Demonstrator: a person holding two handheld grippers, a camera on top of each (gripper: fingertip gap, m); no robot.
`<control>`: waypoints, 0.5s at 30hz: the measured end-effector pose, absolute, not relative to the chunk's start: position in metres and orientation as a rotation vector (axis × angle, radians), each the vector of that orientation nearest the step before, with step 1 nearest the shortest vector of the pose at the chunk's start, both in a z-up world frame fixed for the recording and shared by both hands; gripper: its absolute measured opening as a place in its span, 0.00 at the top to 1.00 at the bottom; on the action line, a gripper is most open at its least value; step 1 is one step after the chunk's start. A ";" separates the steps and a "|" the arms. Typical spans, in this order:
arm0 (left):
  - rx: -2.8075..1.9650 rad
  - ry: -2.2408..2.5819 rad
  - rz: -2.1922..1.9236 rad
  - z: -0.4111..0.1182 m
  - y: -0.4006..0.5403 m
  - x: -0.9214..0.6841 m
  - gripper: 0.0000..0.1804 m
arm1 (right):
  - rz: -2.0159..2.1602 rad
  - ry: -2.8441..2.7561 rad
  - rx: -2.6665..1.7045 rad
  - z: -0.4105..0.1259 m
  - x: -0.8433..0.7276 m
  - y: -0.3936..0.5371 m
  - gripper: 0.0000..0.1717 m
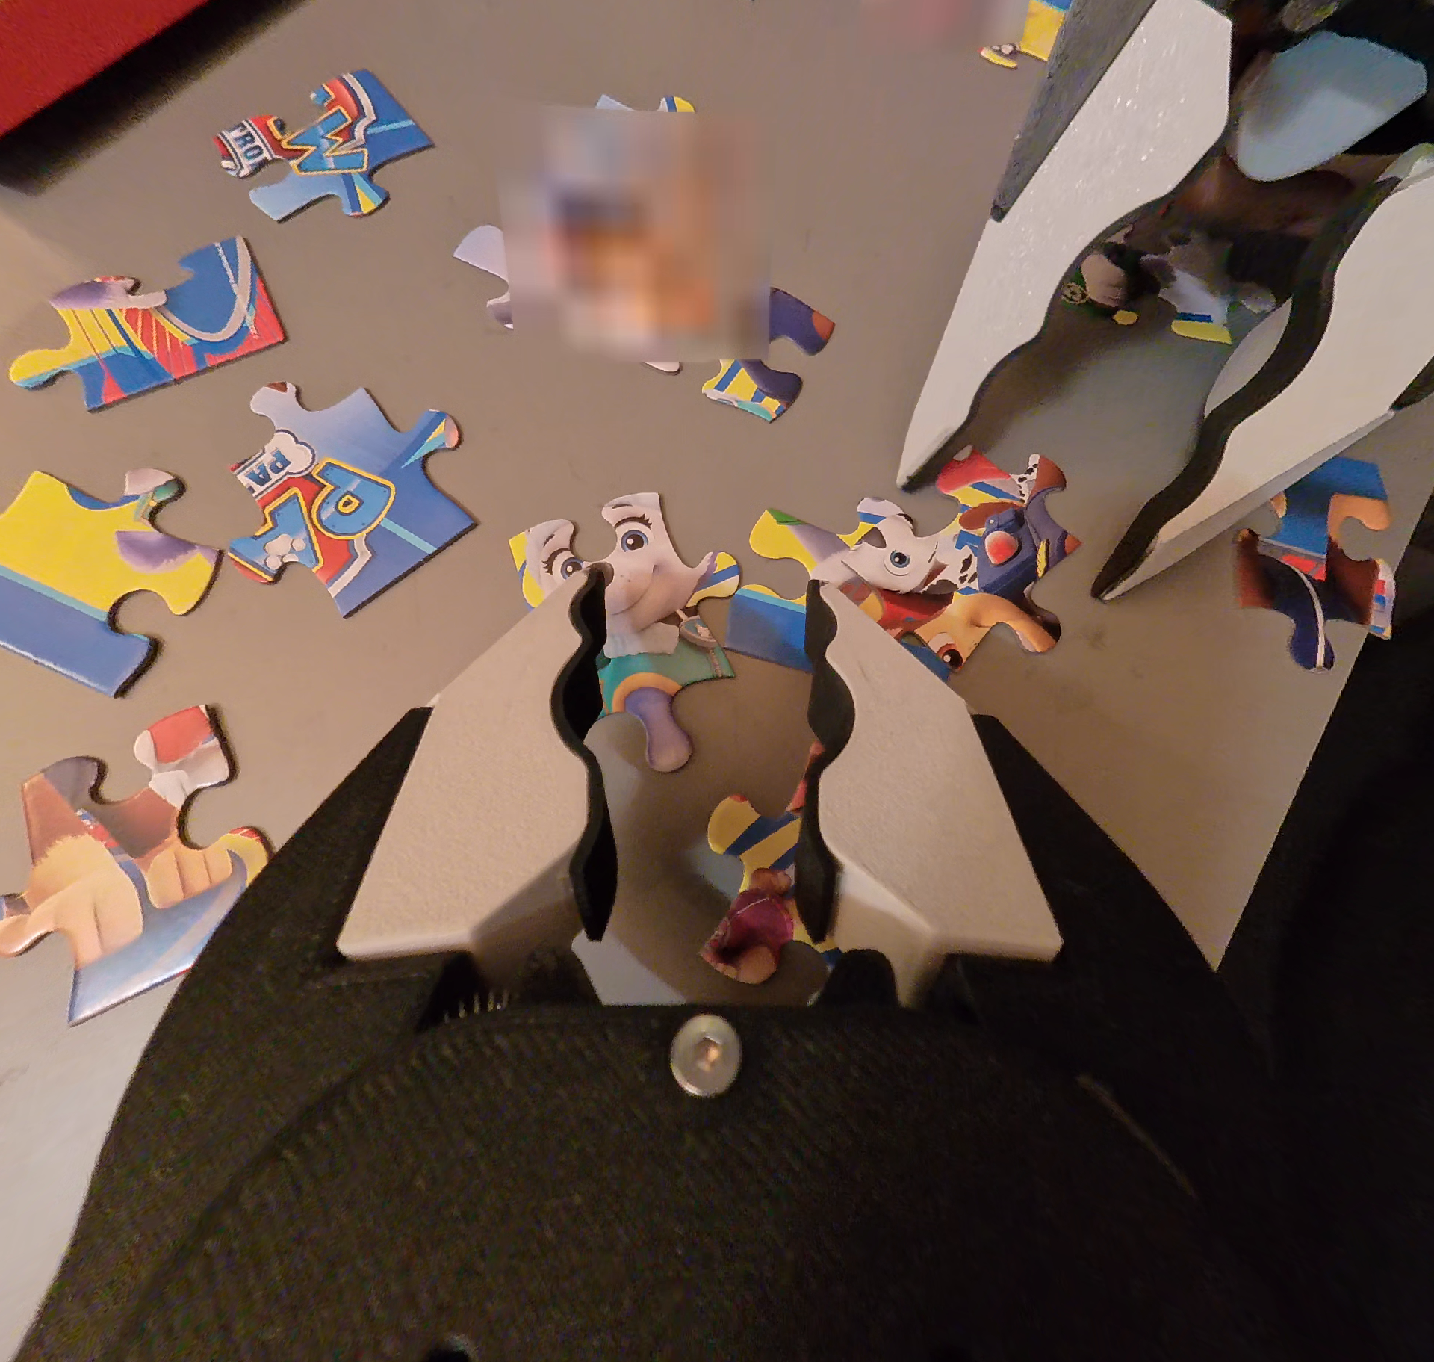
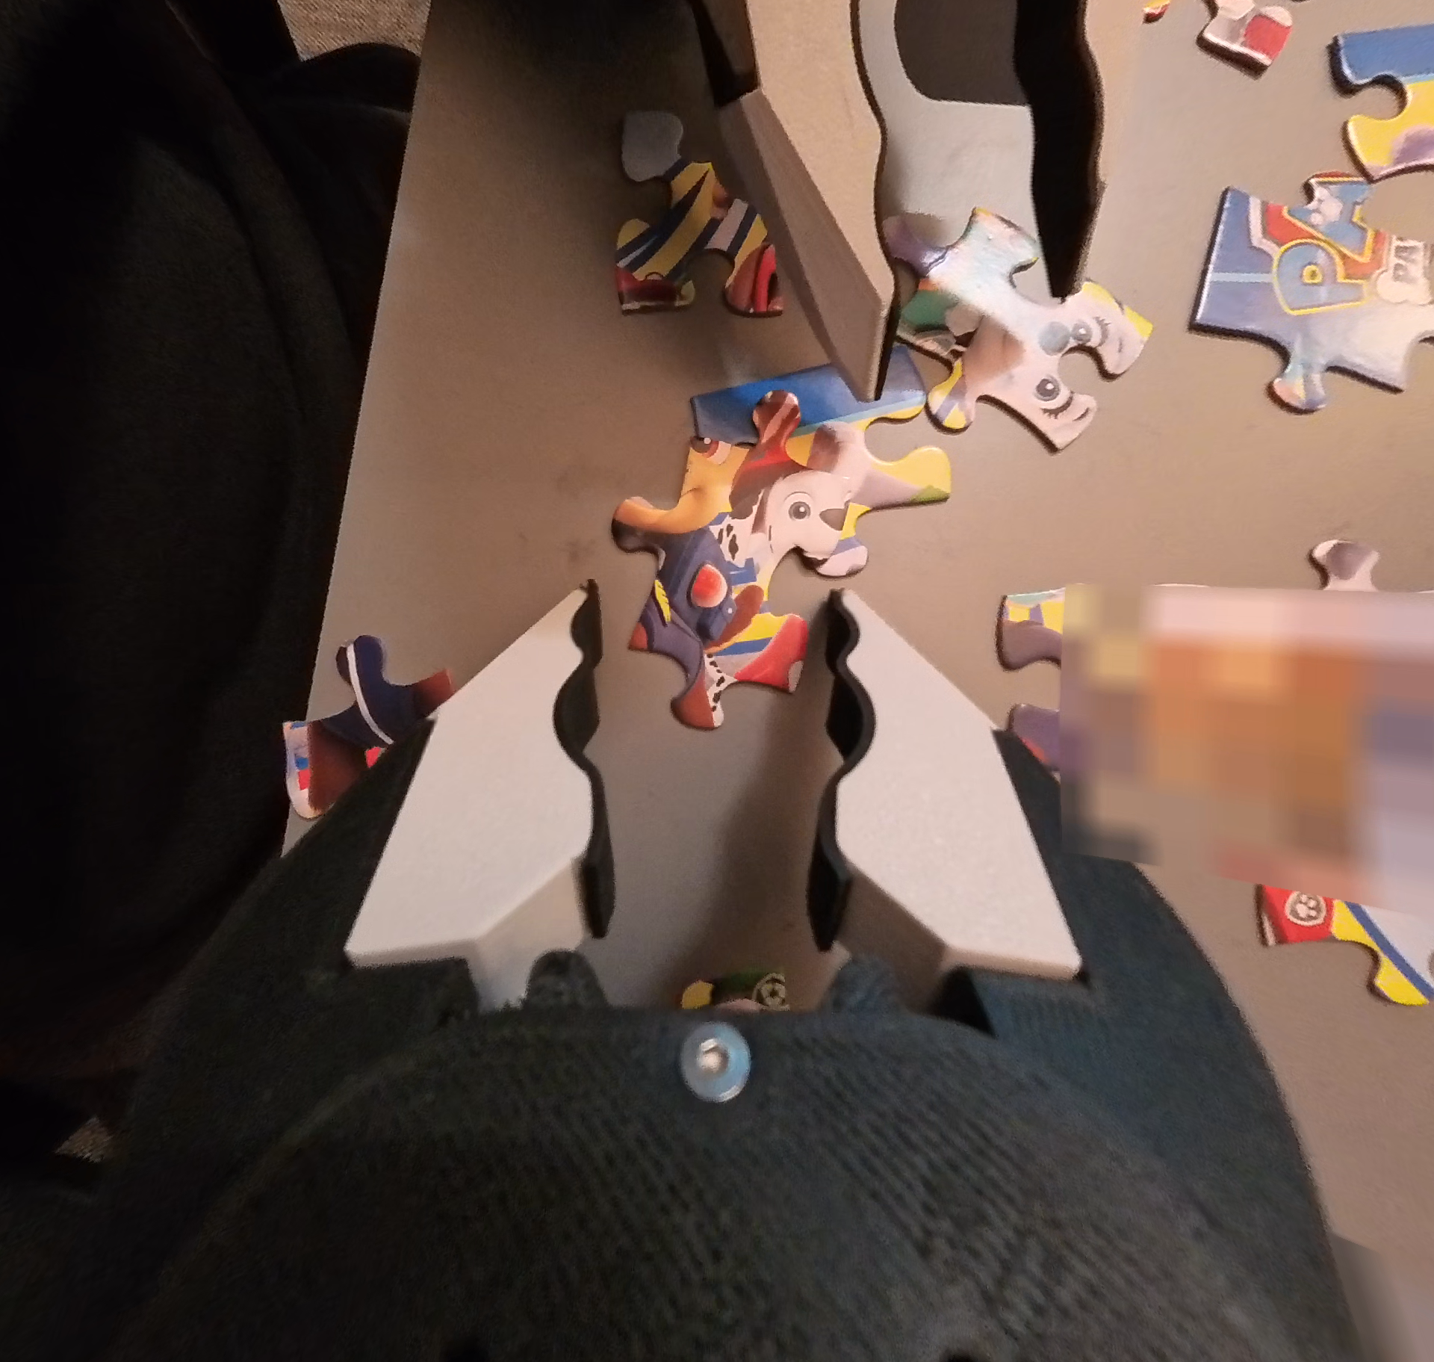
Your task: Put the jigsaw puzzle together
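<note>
Both tongs stand wide and hold nothing: left tongs over a white-dog puzzle piece, right tongs over a spotted-dog puzzle piece on the grey surface.

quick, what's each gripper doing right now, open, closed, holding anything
Left gripper: open, holding nothing, over the white-pup puzzle piece.
Right gripper: open, holding nothing, over the joined spotted-dog pieces.
</note>
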State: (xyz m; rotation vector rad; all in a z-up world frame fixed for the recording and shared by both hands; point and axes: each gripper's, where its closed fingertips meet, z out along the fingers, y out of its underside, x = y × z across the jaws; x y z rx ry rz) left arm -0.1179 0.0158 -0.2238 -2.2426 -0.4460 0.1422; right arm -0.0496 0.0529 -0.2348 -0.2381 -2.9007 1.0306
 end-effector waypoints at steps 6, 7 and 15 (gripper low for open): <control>-2.236 -0.442 0.156 -0.221 0.015 -0.118 0.72 | 1.059 -2.876 -0.276 -0.234 -0.047 0.052 0.83; -2.234 -0.443 0.158 -0.221 0.015 -0.118 0.72 | 1.066 -2.869 -0.290 -0.234 -0.047 0.052 0.83; -2.225 -0.447 0.168 -0.218 0.014 -0.119 0.73 | 1.075 -2.806 -0.407 -0.230 -0.047 0.069 0.83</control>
